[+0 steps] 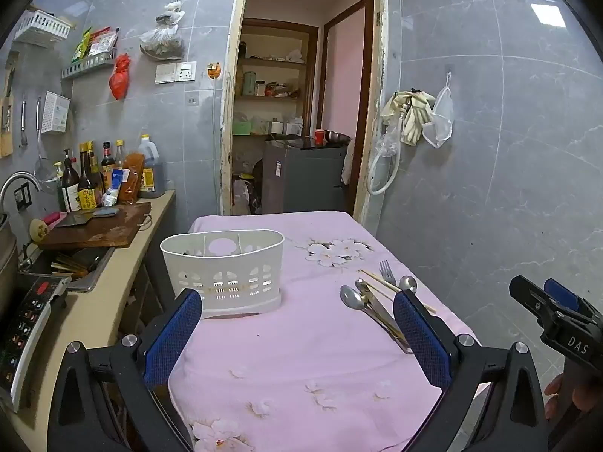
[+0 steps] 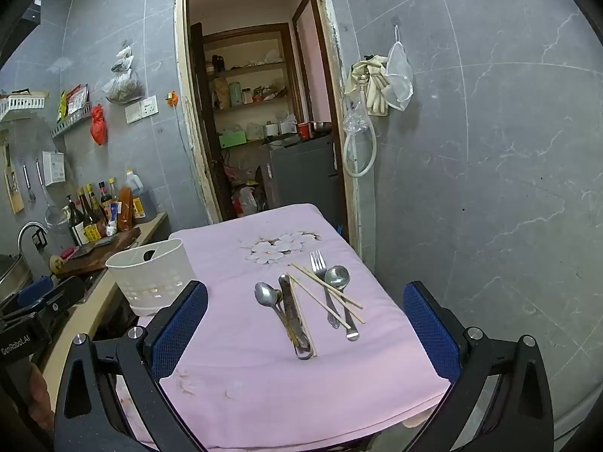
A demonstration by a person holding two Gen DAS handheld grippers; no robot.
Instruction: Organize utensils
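A white slotted utensil holder [image 1: 222,269] stands on the left of the pink cloth-covered table [image 1: 301,346]; it also shows in the right wrist view [image 2: 150,275]. To its right lie loose utensils: a spoon [image 2: 265,294], a knife [image 2: 292,312], a fork [image 2: 320,267], a second spoon [image 2: 336,278] and wooden chopsticks [image 2: 326,293]. They also show in the left wrist view [image 1: 373,301]. My left gripper [image 1: 297,324] is open and empty, above the table's near half. My right gripper [image 2: 305,320] is open and empty, its fingers framing the utensils from the near side.
A counter [image 1: 113,301] runs along the left with a cutting board [image 1: 101,226], bottles [image 1: 98,177] and a sink. An open doorway [image 1: 297,113] is behind the table. A tiled wall [image 1: 508,188] runs along the right side.
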